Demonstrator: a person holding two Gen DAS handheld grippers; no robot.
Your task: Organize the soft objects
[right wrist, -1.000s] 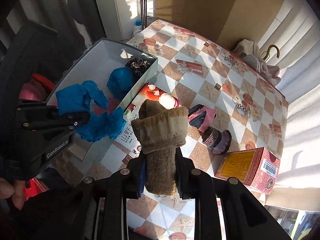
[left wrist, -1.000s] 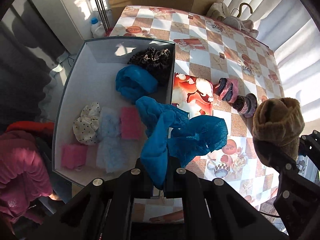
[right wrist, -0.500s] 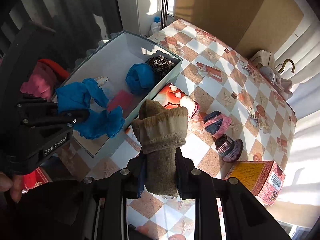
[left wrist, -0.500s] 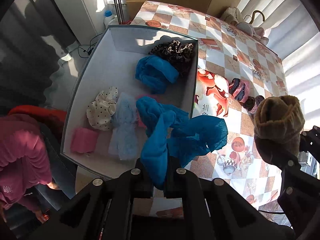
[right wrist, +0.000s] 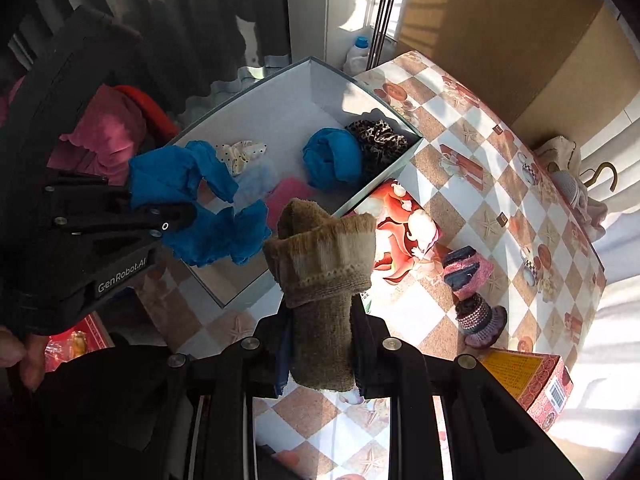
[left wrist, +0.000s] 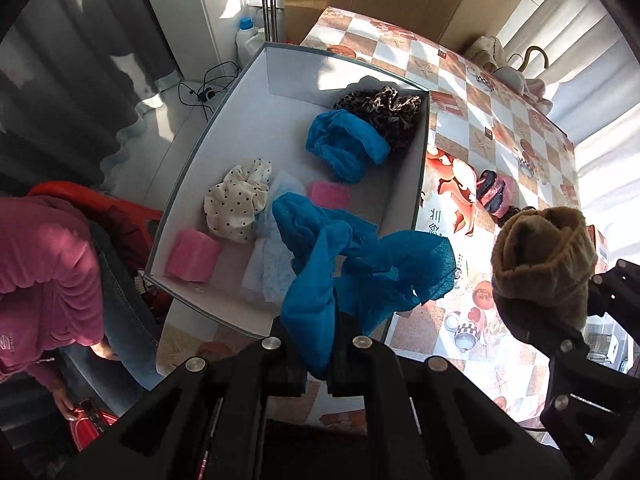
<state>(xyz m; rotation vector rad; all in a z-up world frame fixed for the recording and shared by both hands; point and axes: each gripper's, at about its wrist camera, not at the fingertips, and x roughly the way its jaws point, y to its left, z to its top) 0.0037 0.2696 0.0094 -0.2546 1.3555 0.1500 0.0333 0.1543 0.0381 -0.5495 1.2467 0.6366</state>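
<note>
Several soft pieces are already laid in the box ahead of the left claw, clenched on a blue cloth, while the right claw, clamped on a brown sock, is held above the table, where two knitted socks beyond it remain unsorted.

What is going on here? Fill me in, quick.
A person is sorting soft items into a grey box on a checkered table. The left tool grips a blue cloth above the box's near end. The right tool grips a brown sock above the table. Two knitted socks lie outside the box.
</note>
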